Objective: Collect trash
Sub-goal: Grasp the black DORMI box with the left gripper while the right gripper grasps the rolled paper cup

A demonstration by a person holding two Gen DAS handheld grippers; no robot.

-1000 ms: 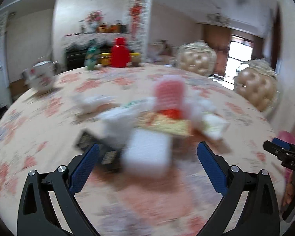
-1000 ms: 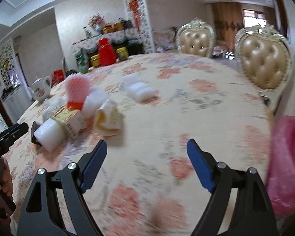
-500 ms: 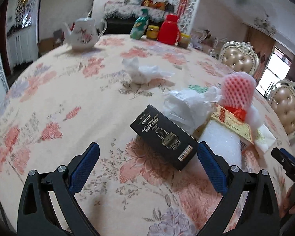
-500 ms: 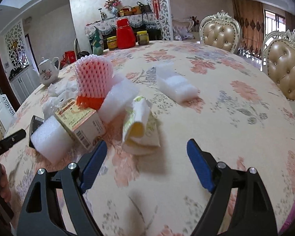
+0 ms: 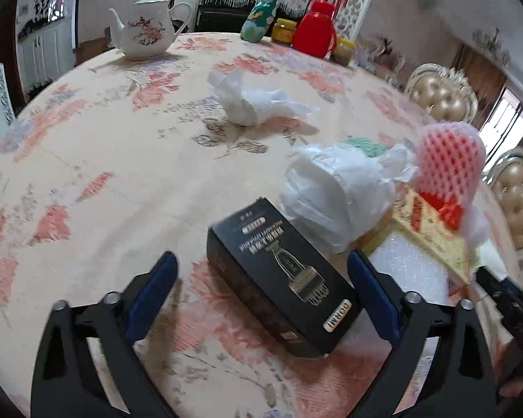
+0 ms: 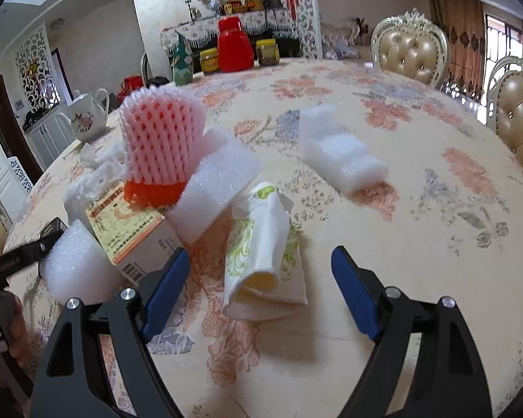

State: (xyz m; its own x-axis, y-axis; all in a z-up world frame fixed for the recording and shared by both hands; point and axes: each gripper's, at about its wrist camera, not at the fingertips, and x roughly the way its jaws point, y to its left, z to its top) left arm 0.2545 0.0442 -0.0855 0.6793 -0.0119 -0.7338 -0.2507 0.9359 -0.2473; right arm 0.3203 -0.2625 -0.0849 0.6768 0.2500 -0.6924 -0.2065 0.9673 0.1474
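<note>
On the floral tablecloth (image 5: 97, 146), right between the left gripper (image 5: 261, 275)'s blue pads, lies the black box (image 5: 282, 275), a light, stiff carton by the look of it, best pinched across its narrow sides. Those jaws have just been closing a little, yet they stand wide and clear of it. Over on the right, the right gripper (image 6: 258, 271) hangs open too, straddling the crumpled paper cup (image 6: 265, 254), soft and easily crushed, so grab its middle. Nothing is held by either one.
</note>
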